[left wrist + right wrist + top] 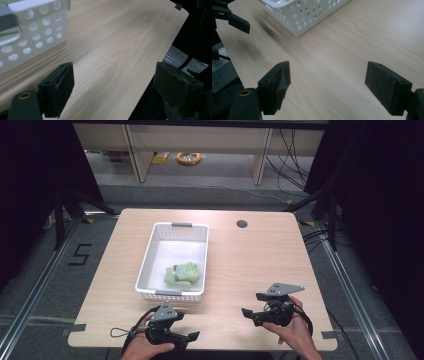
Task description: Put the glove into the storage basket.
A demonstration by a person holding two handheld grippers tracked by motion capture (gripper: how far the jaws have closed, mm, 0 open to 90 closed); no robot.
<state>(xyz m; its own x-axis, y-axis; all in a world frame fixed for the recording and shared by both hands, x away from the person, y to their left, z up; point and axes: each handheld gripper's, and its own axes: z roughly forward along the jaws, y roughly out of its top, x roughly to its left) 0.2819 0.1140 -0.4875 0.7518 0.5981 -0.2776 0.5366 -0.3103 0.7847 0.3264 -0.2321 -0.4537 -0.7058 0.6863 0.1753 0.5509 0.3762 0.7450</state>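
Black hand-held grippers (192, 337) (246, 312), jaws wide, empty.

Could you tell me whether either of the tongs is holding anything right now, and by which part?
Nothing is held: the left tongs and right tongs both stand open over bare table.

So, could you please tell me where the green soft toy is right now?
In the high view, the green soft toy lies inside the white basket, at its near end, left of the table's centre and beyond the left gripper.
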